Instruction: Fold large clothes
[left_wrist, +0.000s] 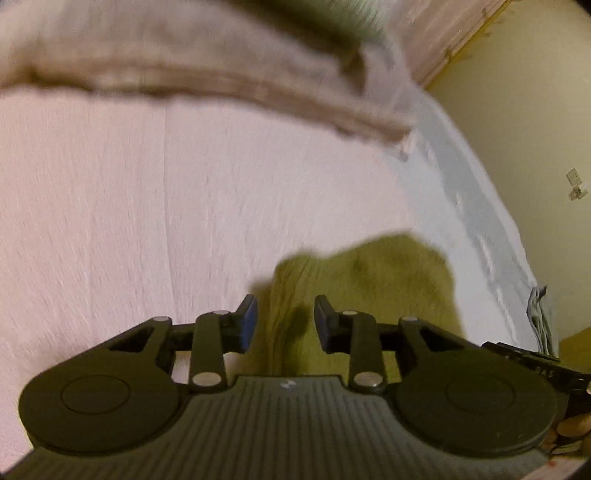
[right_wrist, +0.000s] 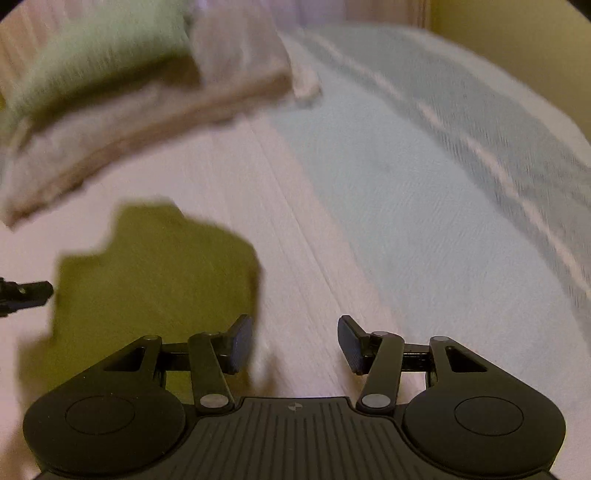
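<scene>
Both grippers released above an olive-green garment on the bed.

The left gripper hangs with jaws apart, empty, over the olive-green garment; the right gripper, jaws wide, sits just beside its edge. Around lie pink bedsheet, pale blue blanket, and beyond, a beige pillow, blurred.

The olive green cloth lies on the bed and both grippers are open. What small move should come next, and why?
Probably lower the left gripper onto the olive green cloth. Its open fingers hold nothing, and the cloth's edge lies right beneath.
</scene>
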